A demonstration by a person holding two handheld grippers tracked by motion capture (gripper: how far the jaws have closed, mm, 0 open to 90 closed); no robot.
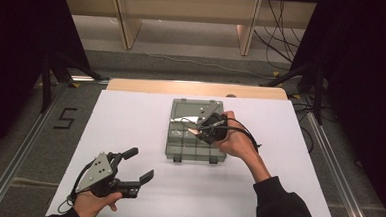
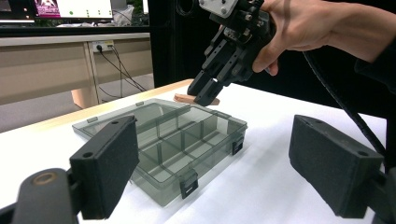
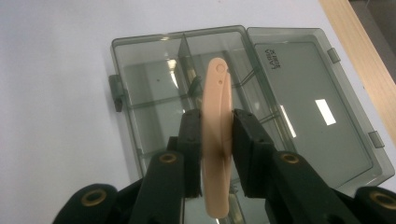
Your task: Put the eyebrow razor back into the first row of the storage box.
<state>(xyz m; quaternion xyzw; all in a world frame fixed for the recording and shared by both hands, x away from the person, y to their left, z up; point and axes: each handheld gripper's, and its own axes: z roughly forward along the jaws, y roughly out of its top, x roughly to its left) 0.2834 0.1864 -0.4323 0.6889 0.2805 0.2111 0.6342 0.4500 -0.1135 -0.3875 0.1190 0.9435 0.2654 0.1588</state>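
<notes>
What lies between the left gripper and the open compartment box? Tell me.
Nothing: bare white table separates the left gripper, jaws open, from the smoky compartment box. The high view shows it; the left gripper view agrees.

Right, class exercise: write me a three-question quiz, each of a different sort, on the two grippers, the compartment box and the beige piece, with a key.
1. True or false: the right gripper is shut on the beige piece.
2. Multiple choice: the lid of the compartment box is A) latched shut, B) lying open and flat, C) taken off and set aside.
3. Short answer: how do the jaws of the left gripper stand, and is anything between them?

Key
1. True: its pads clamp the piece above the open box.
2. B: the lid lies open beside the compartments.
3. Open, with nothing between them; the gripper is off to the box's near left.
</notes>
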